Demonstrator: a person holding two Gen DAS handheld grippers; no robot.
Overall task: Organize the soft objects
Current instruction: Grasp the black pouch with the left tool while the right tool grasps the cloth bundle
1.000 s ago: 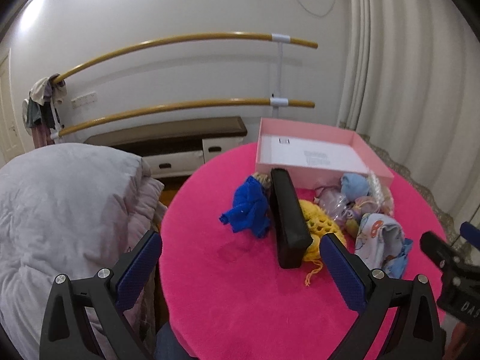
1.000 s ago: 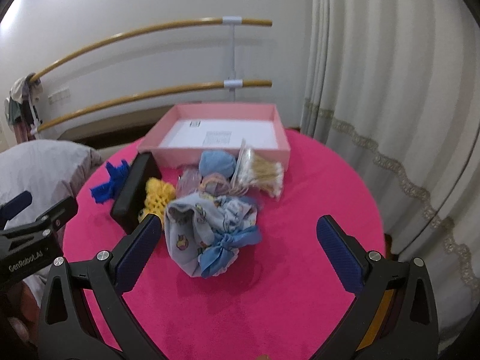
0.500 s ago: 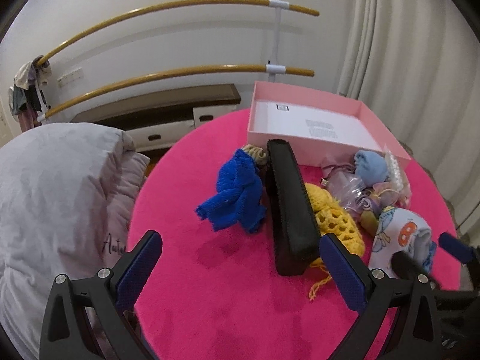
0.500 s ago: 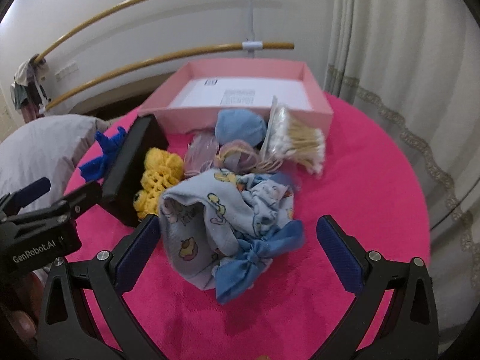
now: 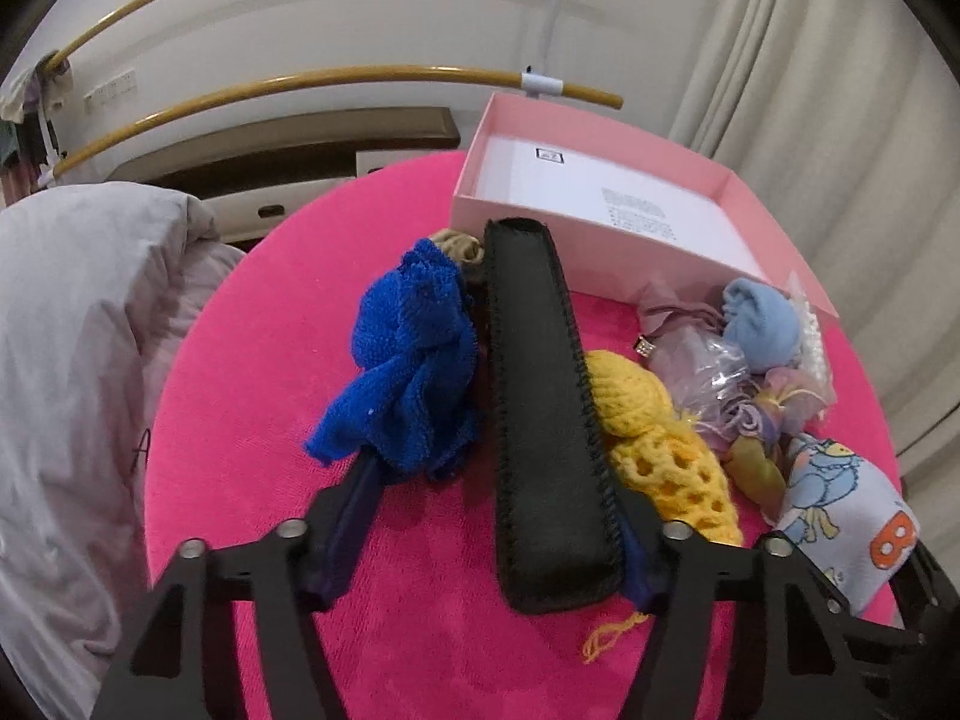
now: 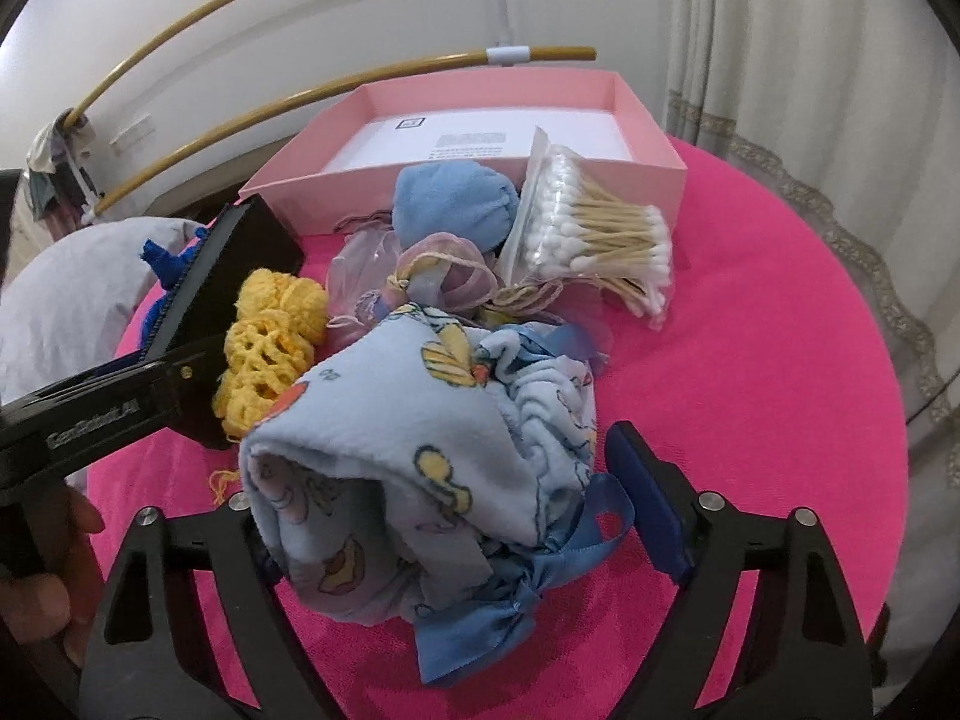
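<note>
Black padded case (image 5: 543,420) lies between the closing left tool (image 5: 498,516); it may snag blue knitted cloth (image 5: 414,360). The right tool (image 6: 444,498) closes around the cartoon-printed fleece bundle (image 6: 420,432), not yet pressing.

Box (image 5: 606,144) at back of table (image 5: 252,324). In front of it, left to right: knit cloth (image 5: 414,360), long case (image 5: 540,408), crochet piece (image 5: 654,444), printed cloth (image 6: 420,438). Sock (image 6: 453,210) & cotton swabs (image 6: 606,240) just in front of box.
</note>
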